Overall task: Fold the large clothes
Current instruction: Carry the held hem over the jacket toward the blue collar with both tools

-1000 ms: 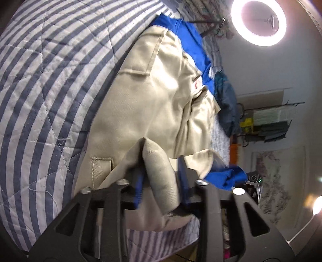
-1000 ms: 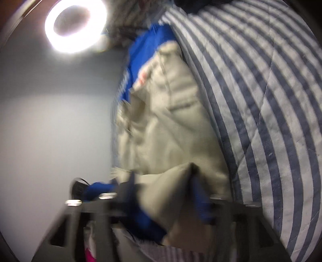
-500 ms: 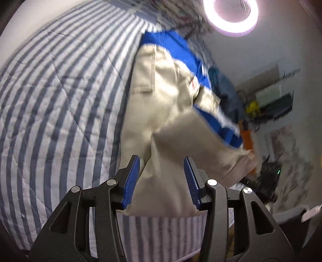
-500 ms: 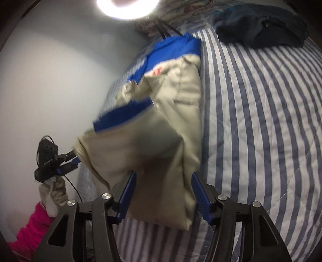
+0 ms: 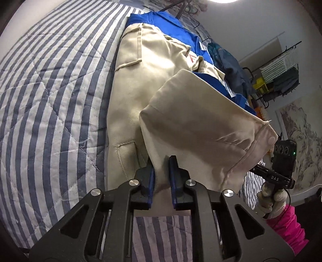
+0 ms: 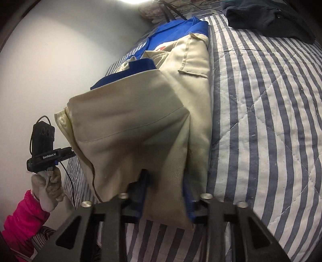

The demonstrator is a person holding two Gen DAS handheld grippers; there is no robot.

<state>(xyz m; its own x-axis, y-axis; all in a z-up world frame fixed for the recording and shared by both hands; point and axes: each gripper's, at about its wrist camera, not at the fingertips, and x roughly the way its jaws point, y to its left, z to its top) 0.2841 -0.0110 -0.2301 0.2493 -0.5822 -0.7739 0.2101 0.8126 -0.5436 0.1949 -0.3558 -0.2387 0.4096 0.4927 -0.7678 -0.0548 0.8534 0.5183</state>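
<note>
A beige work jacket with blue trim (image 5: pixel 153 66) lies along a striped quilt; it also shows in the right wrist view (image 6: pixel 193 66). Its beige sleeve (image 5: pixel 197 125) is lifted and folded back over the body. My left gripper (image 5: pixel 161 165) is shut on the sleeve's near edge. My right gripper (image 6: pixel 165 181) is shut on the same sleeve (image 6: pixel 132 129), with cloth draped over its fingers. The cuff with a button (image 6: pixel 61 121) hangs toward the bed's edge. Each gripper shows in the other's view, held by a gloved hand (image 6: pixel 48 181).
The blue-and-white striped quilt (image 5: pixel 50 90) covers the bed. A dark garment (image 6: pixel 267 18) lies at the bed's far end. A grey wall (image 6: pixel 60 50) runs beside the bed. A clothes rack (image 5: pixel 281 72) stands beyond.
Both grippers were open around the hanging sleeve half a second ago. Both have since closed on its cloth, and the sleeve now stands spread between them over the jacket.
</note>
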